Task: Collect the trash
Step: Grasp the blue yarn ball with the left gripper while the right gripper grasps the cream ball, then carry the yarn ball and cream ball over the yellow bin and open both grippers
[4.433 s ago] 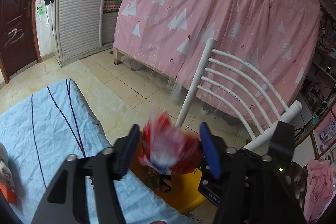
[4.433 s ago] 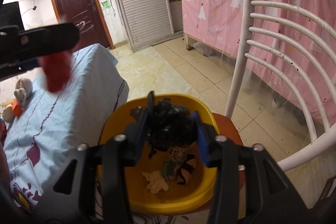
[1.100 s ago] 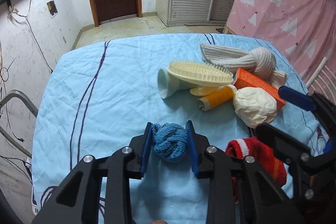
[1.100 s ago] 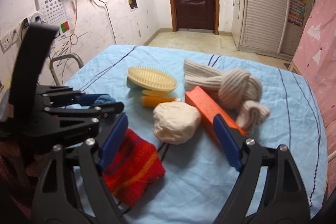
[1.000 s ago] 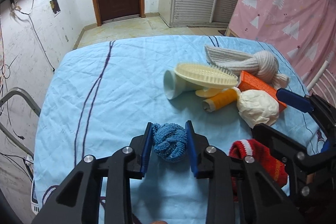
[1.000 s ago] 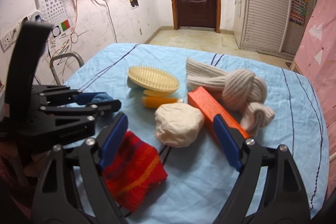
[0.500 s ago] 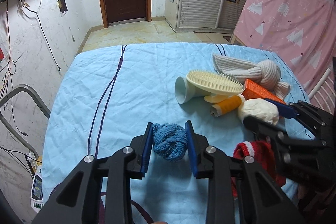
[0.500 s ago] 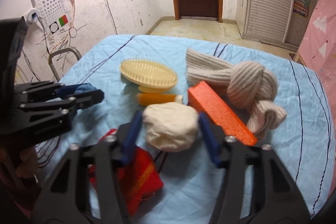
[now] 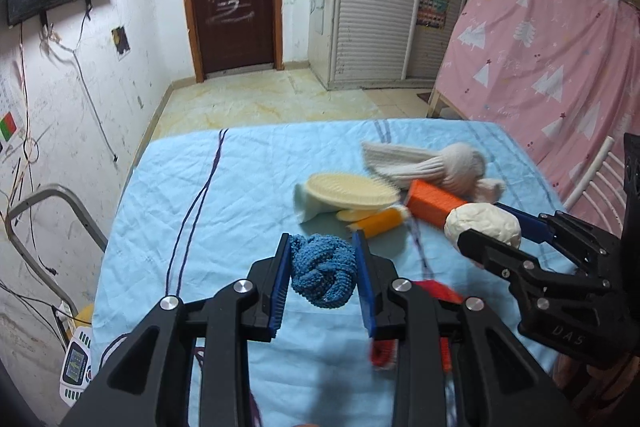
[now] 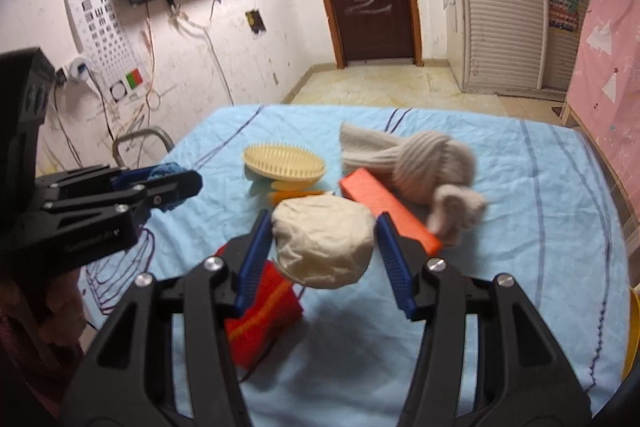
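My left gripper (image 9: 321, 247) is shut on a blue knitted ball (image 9: 322, 277) and holds it above the light blue tablecloth (image 9: 240, 187). My right gripper (image 10: 323, 223) is shut on a cream crumpled ball (image 10: 324, 247), which hangs just above the cloth with its shadow beneath. In the left wrist view the right gripper (image 9: 486, 227) and its cream ball (image 9: 478, 221) show at the right. The right wrist view has the left gripper (image 10: 180, 173) at the left, with a bit of the blue ball (image 10: 166, 169) peeking out.
On the cloth lie a red knitted piece (image 10: 260, 311), an orange box (image 10: 384, 211), a beige knotted knit (image 10: 424, 159), a cream brush (image 10: 284, 159) and an orange tube (image 9: 378, 223). A white chair (image 9: 592, 179) stands right of the table, a metal frame (image 9: 48, 199) left.
My right gripper's jaws closed from wide open onto the cream ball and raised it off the cloth. My left gripper rose with the blue ball held between its pads.
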Demonstrator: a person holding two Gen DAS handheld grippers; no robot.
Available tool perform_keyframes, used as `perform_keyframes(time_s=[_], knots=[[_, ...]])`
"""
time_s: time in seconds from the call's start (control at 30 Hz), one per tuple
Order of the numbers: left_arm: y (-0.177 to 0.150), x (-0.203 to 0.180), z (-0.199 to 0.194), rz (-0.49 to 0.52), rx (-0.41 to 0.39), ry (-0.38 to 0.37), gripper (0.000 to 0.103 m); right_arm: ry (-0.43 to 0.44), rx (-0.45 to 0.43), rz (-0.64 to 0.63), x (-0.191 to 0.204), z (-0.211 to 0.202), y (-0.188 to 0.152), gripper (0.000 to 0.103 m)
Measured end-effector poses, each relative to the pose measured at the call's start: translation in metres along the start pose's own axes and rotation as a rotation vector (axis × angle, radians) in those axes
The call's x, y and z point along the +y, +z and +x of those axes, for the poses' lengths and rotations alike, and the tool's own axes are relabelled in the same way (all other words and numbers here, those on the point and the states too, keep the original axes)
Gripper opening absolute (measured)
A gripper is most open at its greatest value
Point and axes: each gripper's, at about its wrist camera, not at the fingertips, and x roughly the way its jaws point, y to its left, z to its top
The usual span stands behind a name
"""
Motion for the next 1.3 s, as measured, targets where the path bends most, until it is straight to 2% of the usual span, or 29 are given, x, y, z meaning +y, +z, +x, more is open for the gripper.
perform_keyframes(time_s=[0.4, 0.63, 1.03, 1.3], knots=[[0.006, -0.072, -0.041, 0.133, -0.081, -0.029, 0.022, -0.060, -0.147, 0.090, -0.048, -0.068, -0.013, 0.051], [0.010, -0.119, -0.050, 0.215, -0.105, -0.072, 0.022, -0.142, -0.214, 0.162, -0.096, -0.104, -0.026, 0.052], [0.014, -0.203, -0.041, 0.344, -0.100, -0.158, 0.022, -0.279, -0.229, 0.264, -0.160, -0.136, -0.056, 0.052], [0.017, -0.243, -0.030, 0.378, -0.085, -0.212, 0.022, -0.362, -0.247, 0.314, -0.192, -0.148, -0.074, 0.052]])
